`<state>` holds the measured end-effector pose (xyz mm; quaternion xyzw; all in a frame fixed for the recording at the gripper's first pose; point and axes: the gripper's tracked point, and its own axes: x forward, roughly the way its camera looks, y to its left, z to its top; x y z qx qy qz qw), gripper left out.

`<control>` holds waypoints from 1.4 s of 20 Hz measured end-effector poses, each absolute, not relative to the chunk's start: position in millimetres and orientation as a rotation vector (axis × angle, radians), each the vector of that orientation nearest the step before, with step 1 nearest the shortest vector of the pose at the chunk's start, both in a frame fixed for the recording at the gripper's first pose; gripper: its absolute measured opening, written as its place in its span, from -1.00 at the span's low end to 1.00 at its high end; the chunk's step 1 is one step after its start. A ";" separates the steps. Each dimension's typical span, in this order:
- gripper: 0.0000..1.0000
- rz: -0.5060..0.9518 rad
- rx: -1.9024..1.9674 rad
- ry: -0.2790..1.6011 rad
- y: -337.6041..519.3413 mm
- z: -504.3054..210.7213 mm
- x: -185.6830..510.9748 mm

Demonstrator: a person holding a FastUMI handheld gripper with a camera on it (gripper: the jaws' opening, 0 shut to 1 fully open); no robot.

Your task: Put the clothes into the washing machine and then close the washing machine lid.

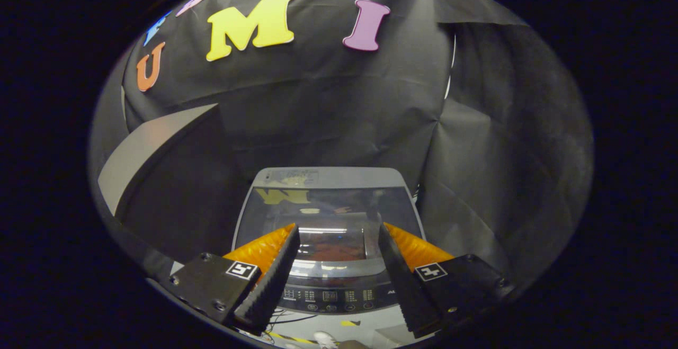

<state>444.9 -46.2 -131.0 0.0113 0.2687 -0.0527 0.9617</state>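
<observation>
Below, the washing machine (329, 216) — glossy lid down (reflective) — sits beyond the gripper (338, 231), fingers apart, empty.

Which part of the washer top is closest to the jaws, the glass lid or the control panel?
The control panel, the dark button strip between the open jaws of the gripper; the closed glass lid lies beyond it.

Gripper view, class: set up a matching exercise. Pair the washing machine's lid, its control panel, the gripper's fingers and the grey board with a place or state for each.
Things:
1. lid
2. control panel
3. gripper fingers
4. grey board

Places or states:
A. apart, holding nothing, above the washing machine
B. shut, with reflections on its glass
C. beside the machine, leaning by the black cloth wall
D. front strip of the machine, between the fingers

Pairs: 1-B, 2-D, 3-A, 4-C
</observation>
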 end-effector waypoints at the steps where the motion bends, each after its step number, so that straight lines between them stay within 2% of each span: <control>1: 0.86 -0.109 0.016 0.523 -47.2 -121.9 436.7; 7: 0.86 -0.133 -0.006 0.380 -49.4 -61.0 378.4; 16: 0.86 -0.142 -0.023 0.140 -41.5 6.1 245.2; 21: 0.92 -0.133 -0.028 0.064 -43.5 -11.5 173.4; 23: 1.00 -0.130 -0.033 0.070 -45.6 -29.2 146.8; 28: 1.00 -0.126 -0.019 0.103 -61.2 -74.4 89.8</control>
